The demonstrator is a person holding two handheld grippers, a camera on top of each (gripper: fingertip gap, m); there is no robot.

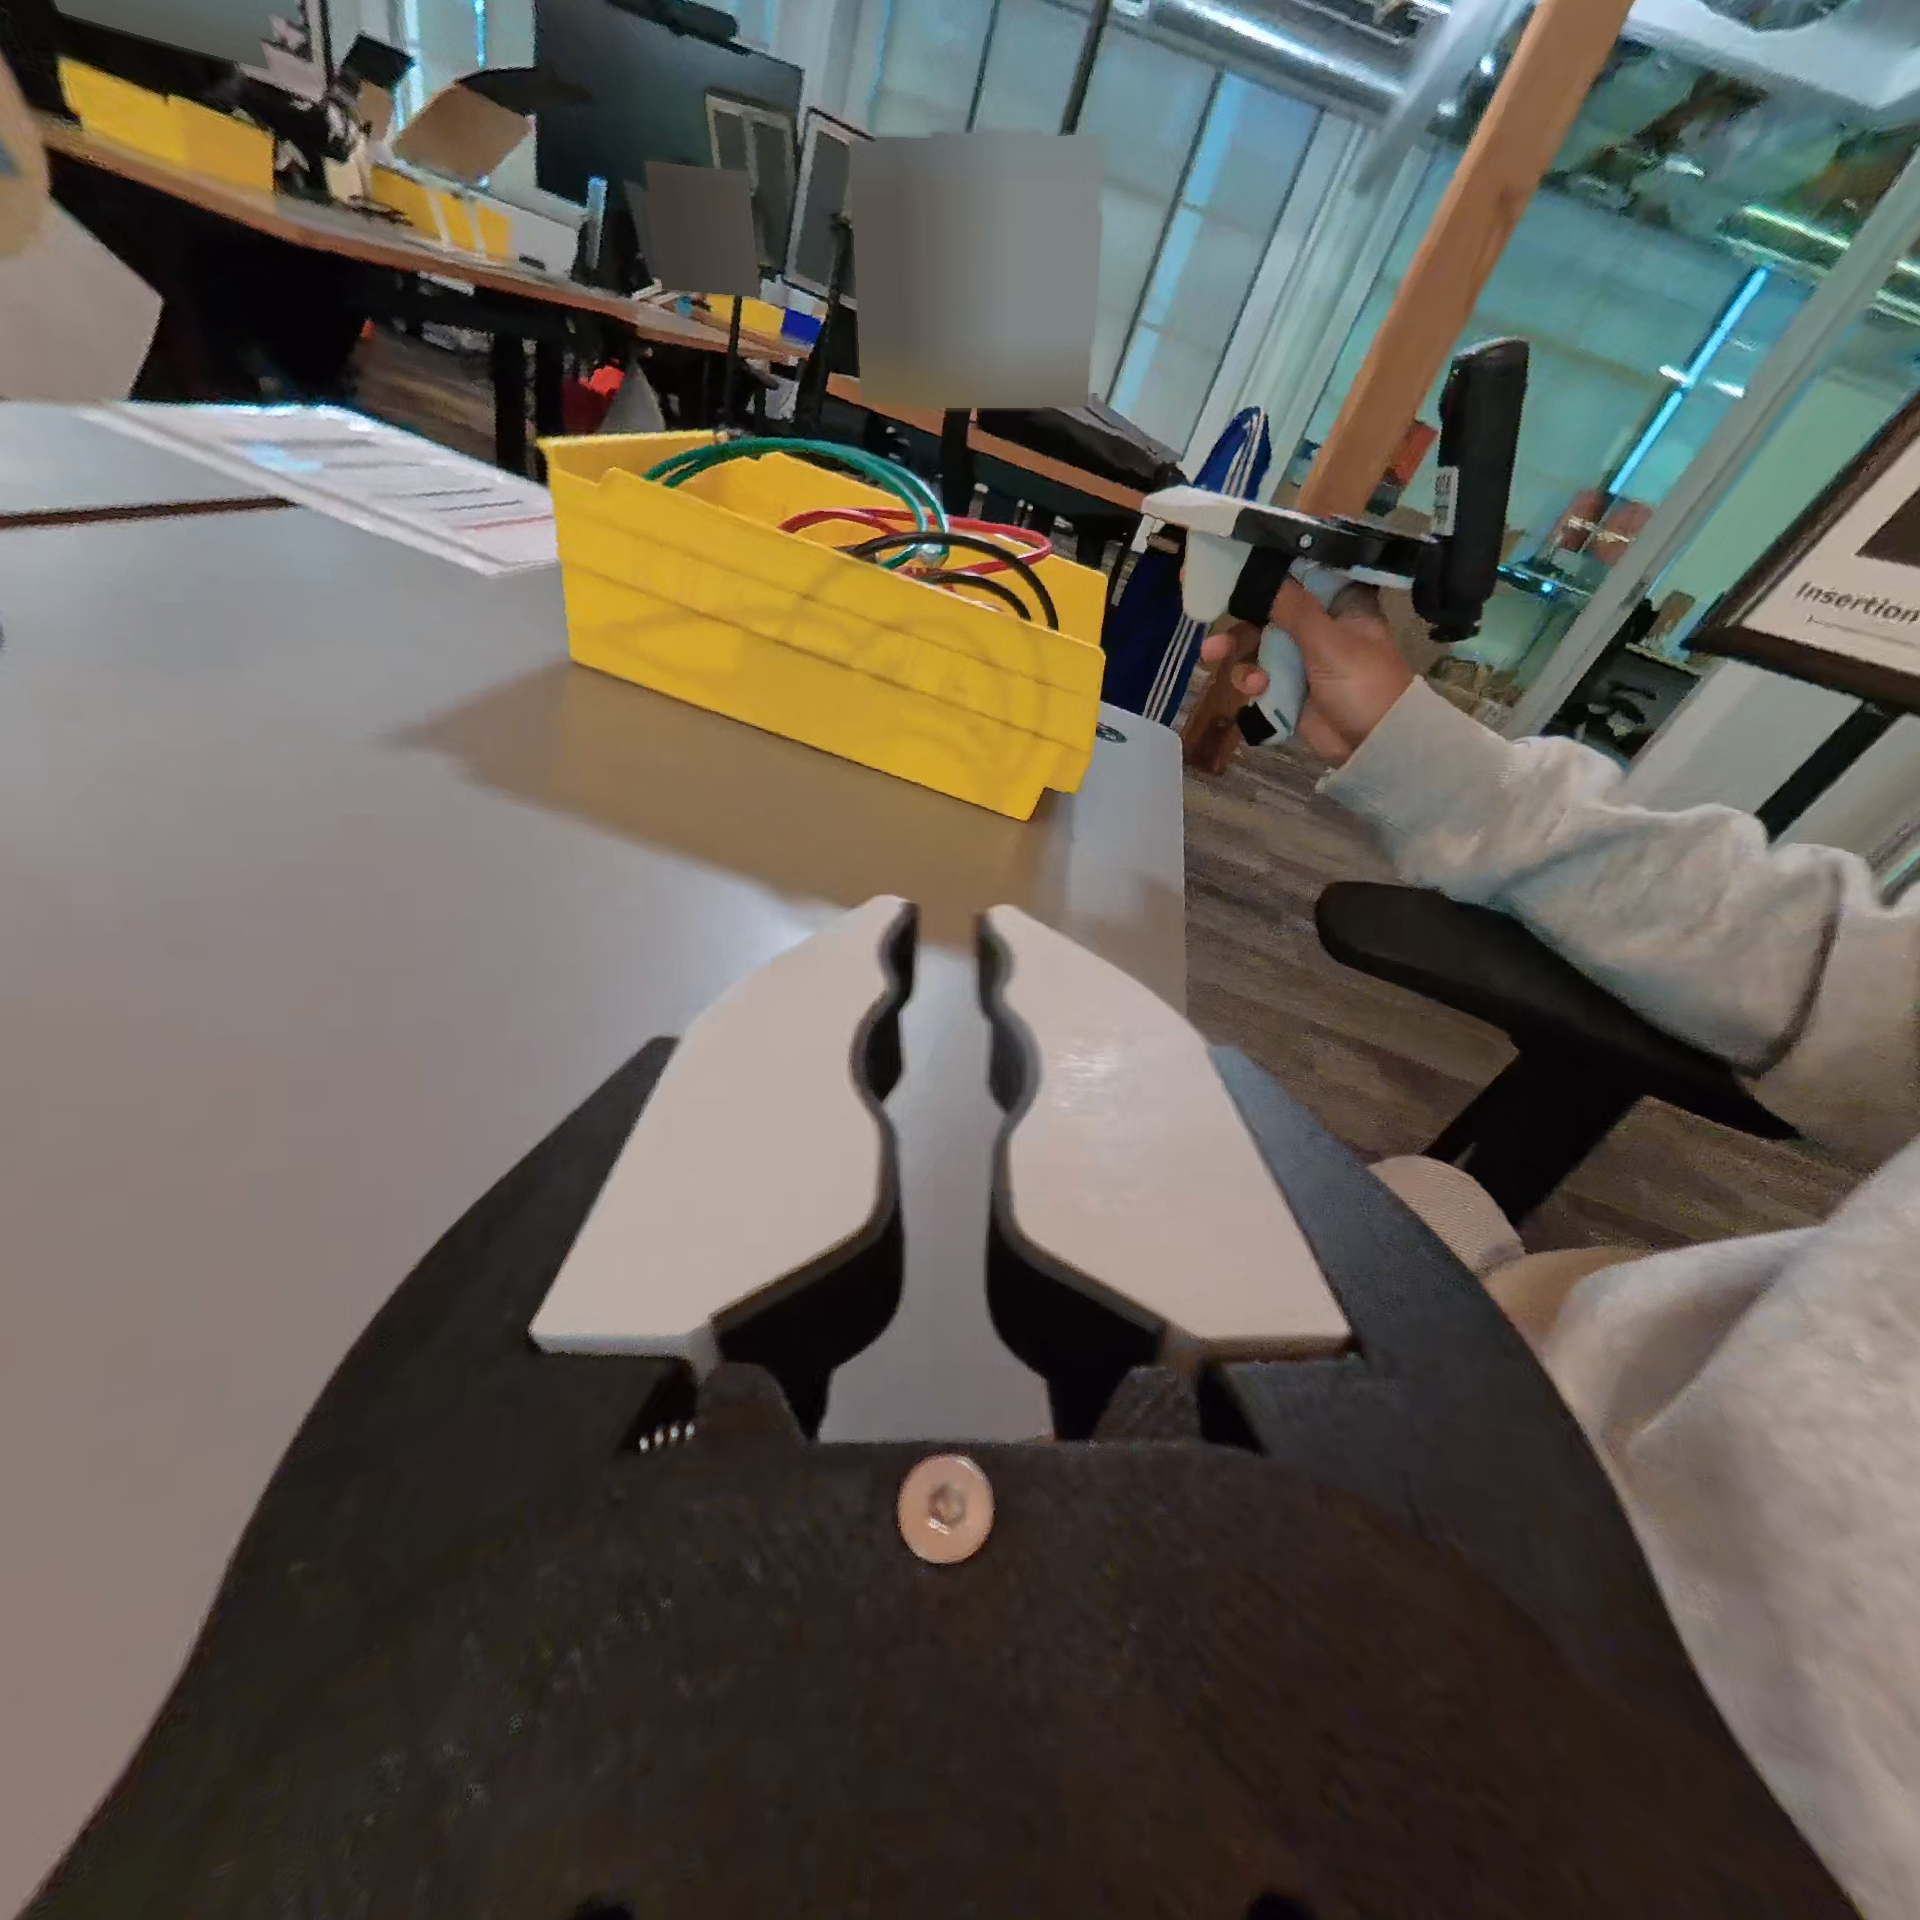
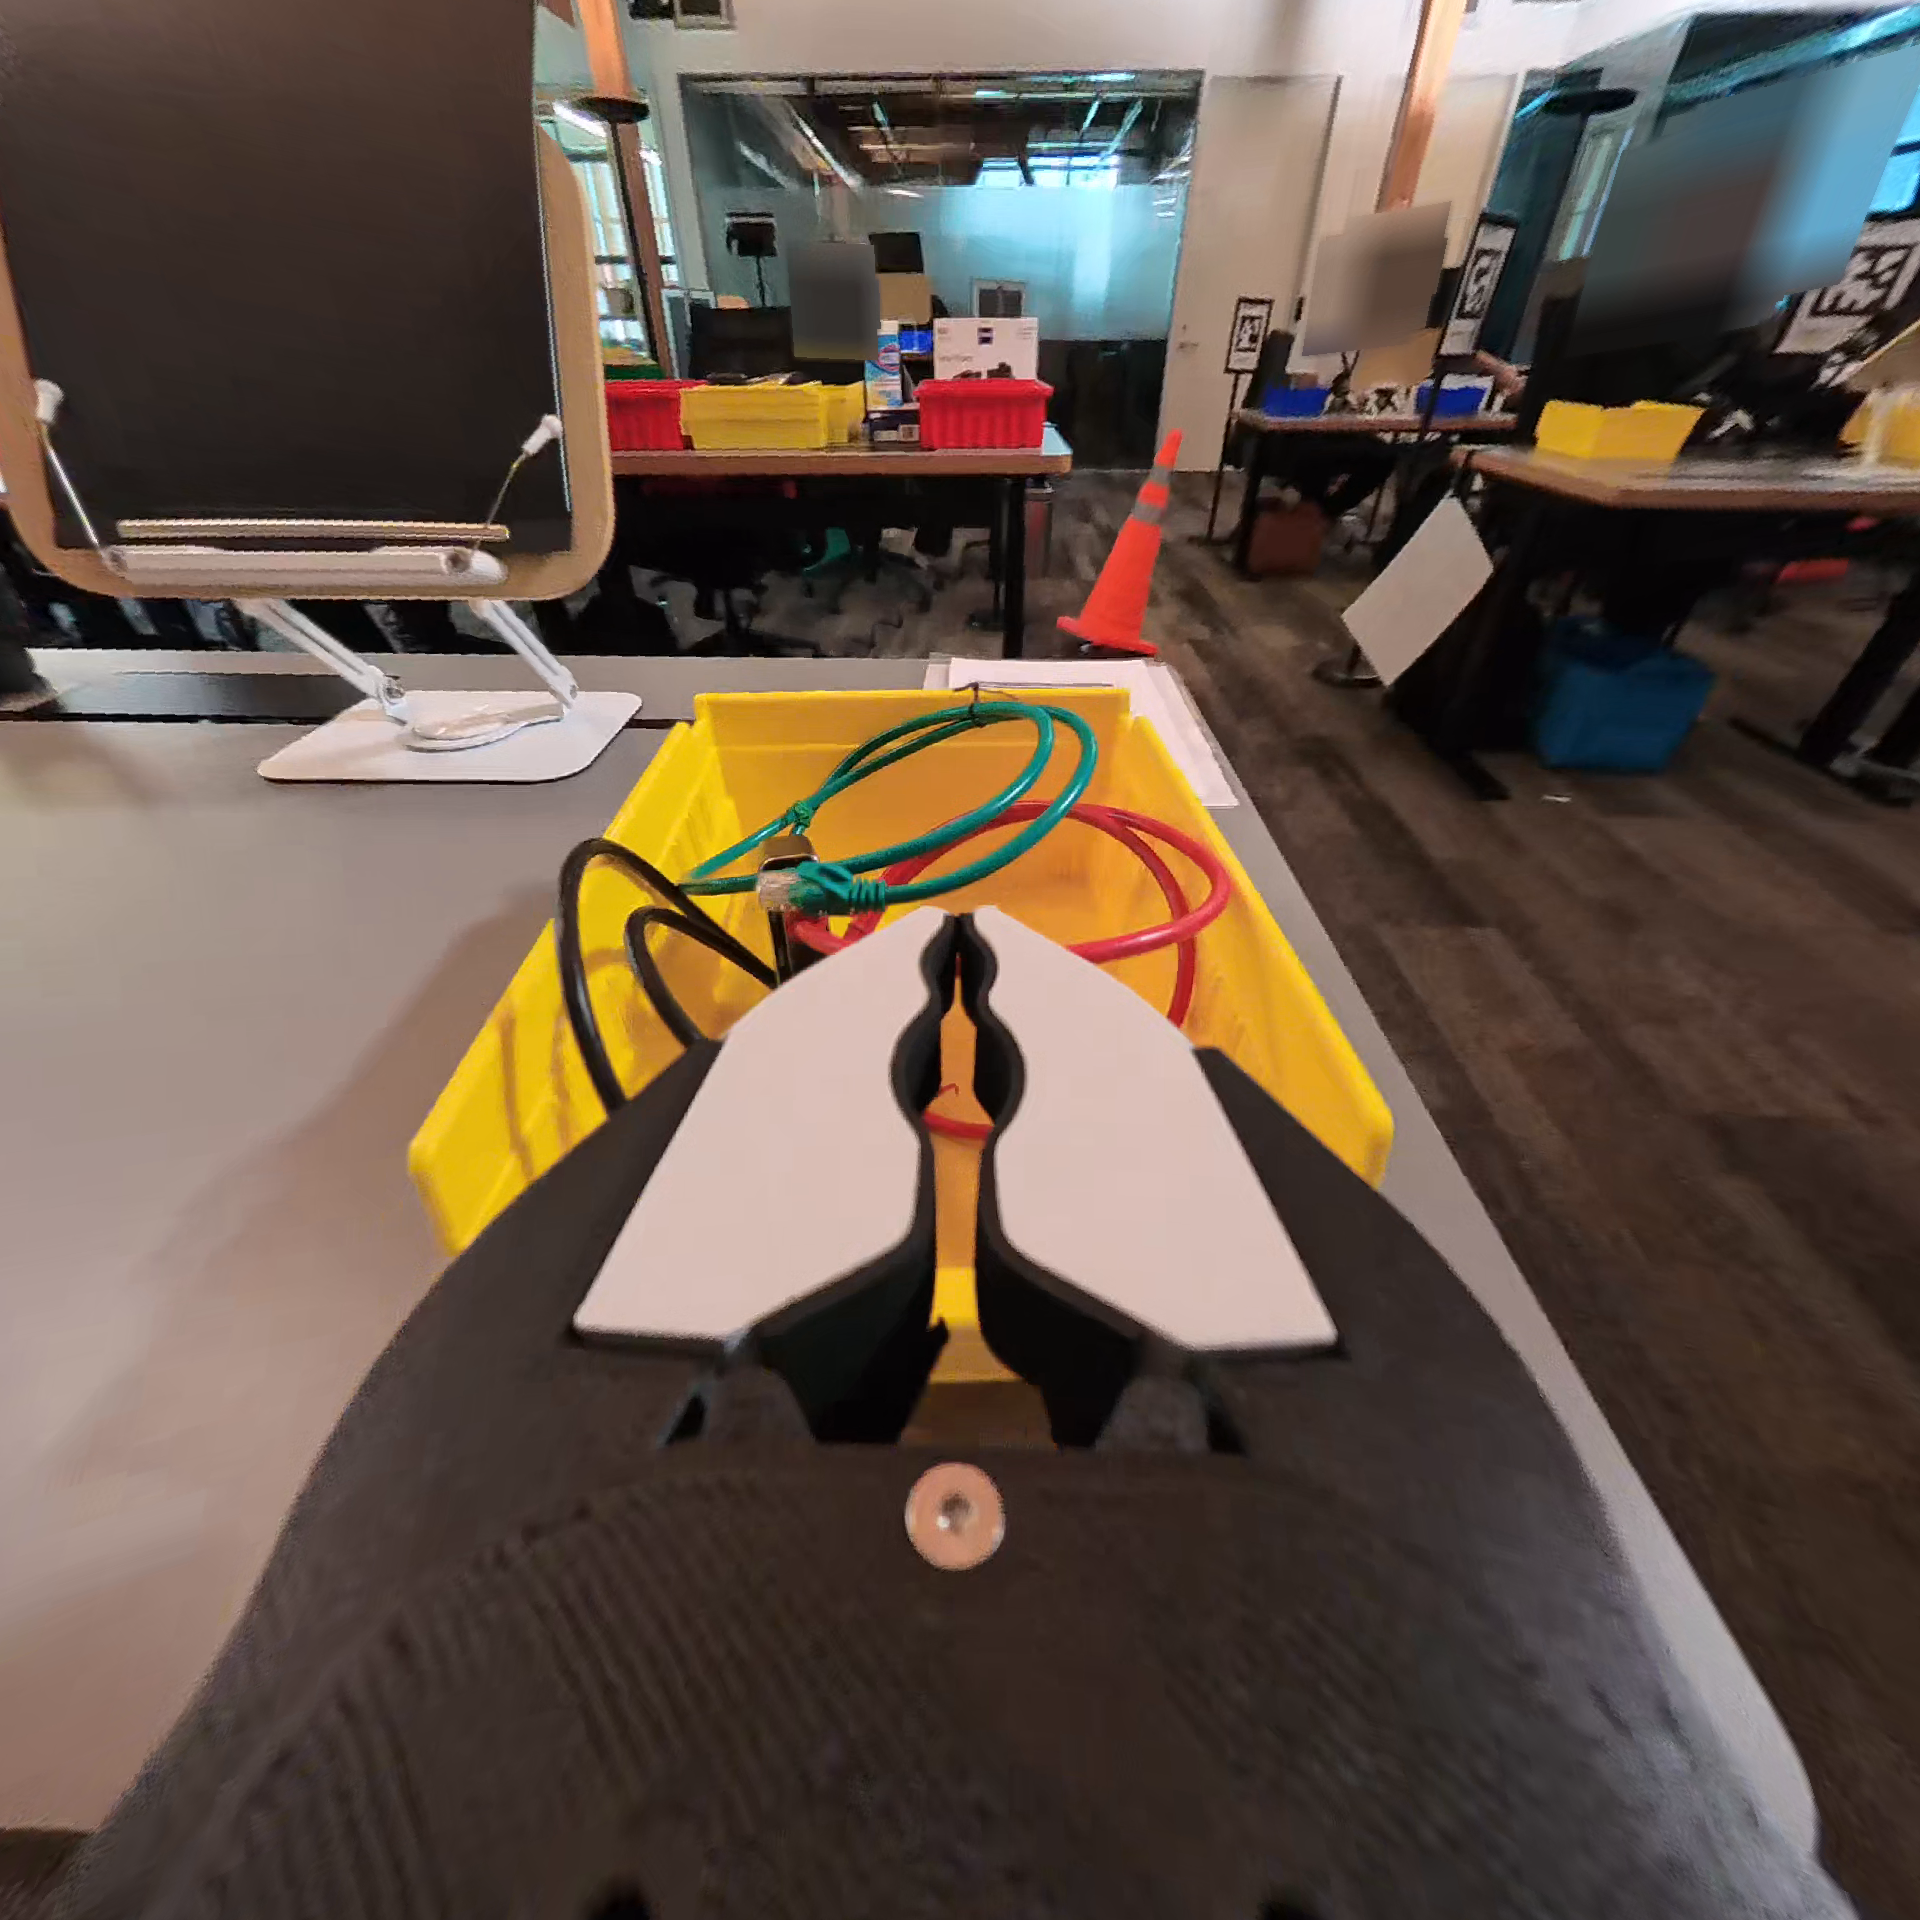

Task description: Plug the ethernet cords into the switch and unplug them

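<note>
Three cords, green, red and black, lie coiled in a yellow bin, and none looks plugged into anything, so the task seems to be at its very start.

From the left wrist view, the left tongs hang low over the bare grey table, a narrow gap between the tips and nothing in it: released and empty. The bin stands well ahead of them near the table's far right edge, with the cords looping above its rim. Beyond the edge, the right tongs show from the side, carried by a hand and reaching toward the bin; their state cannot be told from here.

From the right wrist view, the right tongs hover over the near end of the bin, tips almost together with only a slit between, grasping nothing. Just beyond them lies the green cord with its clear plug, the red cord under it and the black cord at the left wall. A dark upright part behind the plug may be the switch; I cannot tell. Every plugging and unplugging is still left.
</note>
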